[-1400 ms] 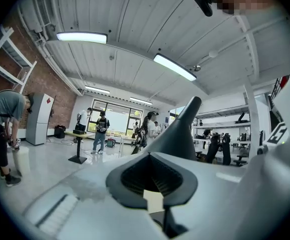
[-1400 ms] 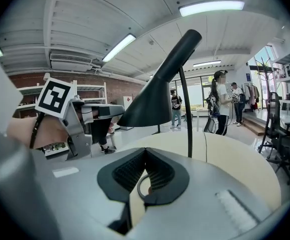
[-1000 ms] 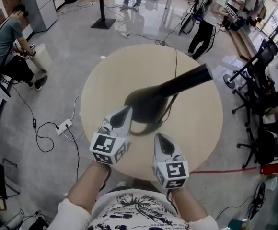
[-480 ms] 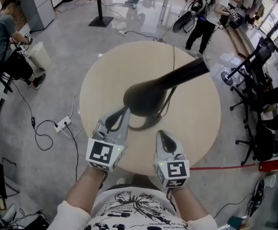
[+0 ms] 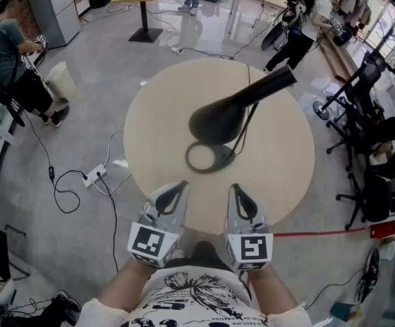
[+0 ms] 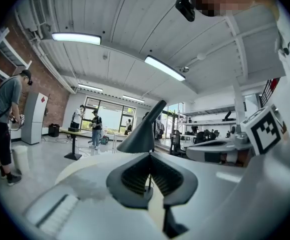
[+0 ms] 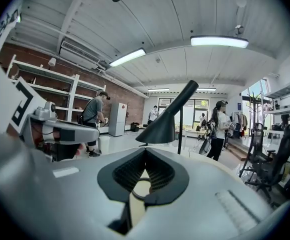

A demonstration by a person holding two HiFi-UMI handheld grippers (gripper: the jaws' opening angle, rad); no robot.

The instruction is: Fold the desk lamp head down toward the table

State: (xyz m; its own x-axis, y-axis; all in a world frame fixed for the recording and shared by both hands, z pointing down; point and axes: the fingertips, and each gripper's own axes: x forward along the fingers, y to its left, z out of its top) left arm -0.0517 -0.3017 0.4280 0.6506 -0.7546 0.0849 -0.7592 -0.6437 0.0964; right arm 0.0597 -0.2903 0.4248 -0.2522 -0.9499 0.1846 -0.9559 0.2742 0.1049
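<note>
Head view — L gripper [image 5: 180,185] beside R [image 5: 235,189]

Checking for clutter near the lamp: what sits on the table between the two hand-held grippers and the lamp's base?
Nothing: in the head view only bare table separates the left hand-held gripper and right hand-held gripper from the lamp base.

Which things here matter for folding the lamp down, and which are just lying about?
For the job: black cone-headed desk lamp; round beige table under it; left gripper; right gripper.
Lying about: white power strip on the floor; black office chairs.
</note>
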